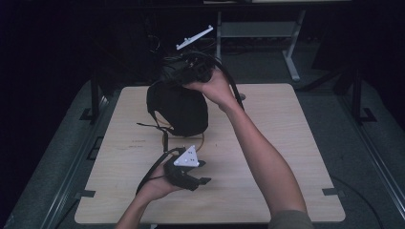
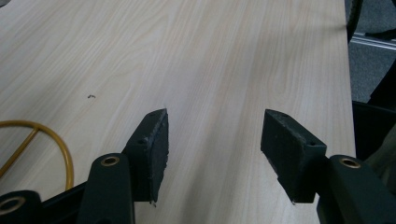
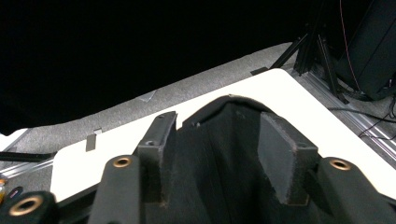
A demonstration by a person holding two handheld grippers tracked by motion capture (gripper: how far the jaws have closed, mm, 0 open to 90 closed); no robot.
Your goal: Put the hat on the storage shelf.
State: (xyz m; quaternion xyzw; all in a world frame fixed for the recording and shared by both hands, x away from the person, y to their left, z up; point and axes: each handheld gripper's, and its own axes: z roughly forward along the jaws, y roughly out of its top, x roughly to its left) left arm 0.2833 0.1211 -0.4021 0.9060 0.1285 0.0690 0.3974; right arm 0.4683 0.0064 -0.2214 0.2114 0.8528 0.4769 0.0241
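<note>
Standing upright on the counter (image 1: 267, 191), black bag (image 1: 179, 107) sits between the right gripper's (image 3: 217, 154) parted fingers; left gripper (image 2: 212, 149) gapes empty.

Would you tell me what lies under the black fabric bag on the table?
A thin yellow ring pokes out from beneath the black fabric bag onto the light wooden table. The bag covers the rest of the ring.

From the bag (image 1: 179, 107), I find bare table (image 1: 277, 143) to its right and front, only the yellow ring (image 1: 203, 140) lying just before it.
</note>
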